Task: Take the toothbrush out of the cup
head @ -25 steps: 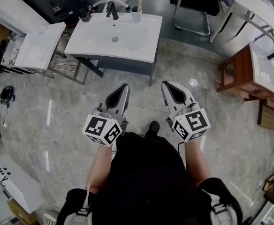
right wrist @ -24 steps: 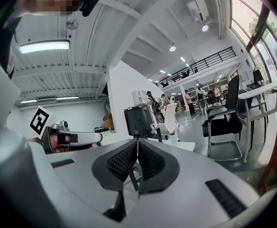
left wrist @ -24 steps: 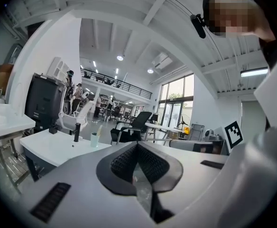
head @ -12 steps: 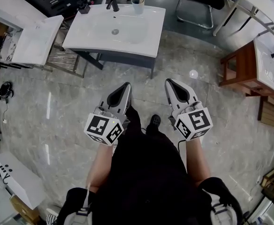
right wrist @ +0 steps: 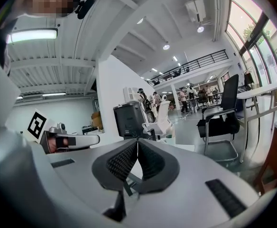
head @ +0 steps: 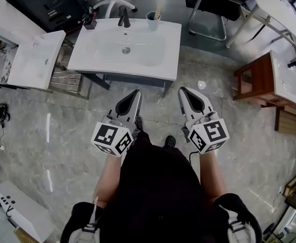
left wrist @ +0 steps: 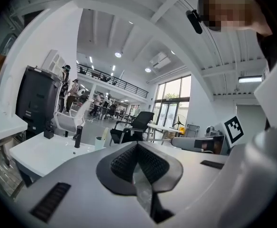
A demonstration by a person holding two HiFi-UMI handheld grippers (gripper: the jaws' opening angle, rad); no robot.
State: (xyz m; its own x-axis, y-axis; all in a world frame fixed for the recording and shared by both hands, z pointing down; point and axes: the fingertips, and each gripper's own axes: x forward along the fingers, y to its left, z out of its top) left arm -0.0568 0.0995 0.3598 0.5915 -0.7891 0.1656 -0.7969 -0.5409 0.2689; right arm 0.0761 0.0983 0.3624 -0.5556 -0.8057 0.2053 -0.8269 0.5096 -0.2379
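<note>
**Head view: both grippers clenched and well short of the cup, with plenty that could go wrong**

Both tools hang over the polished floor (head: 62,120), well apart from the white washbasin (head: 102,59). The left gripper (head: 135,93) has its jaws pressed together on nothing, and its own view confirms it: ribbed pads meet with no gap at the left gripper (left wrist: 137,148). It's the same on the right gripper (head: 183,91), shut tight and empty at the right gripper (right wrist: 137,145).

The target sits at the far side. The cup (head: 152,21) stands on the back rim of the basin, just beside the black faucet (head: 123,19), and the toothbrush (head: 158,10) leans out of it, top end up. From the left gripper view the cup (left wrist: 99,142) and the brush (left wrist: 105,132) are small and distant.

Here are the risks as I judge them:

- **Clenched jaws:** if either gripper arrives at the brush without first spreading, it simply pokes the handle or the cup.
- **Light cup near the back edge:** a nudge from a jaw tip could tip it or push it off behind the basin.
- **Thin, slanted handle:** a pinch that lands off-centre may let the brush slip or twist out.
- **Pull angle:** drawing the brush sideways rather than along its own lean could drag the cup with it. The spare gripper could steady the cup.
- **Faucet:** it crowds the cup's left side, so a left-hand approach risks a bump.
</note>
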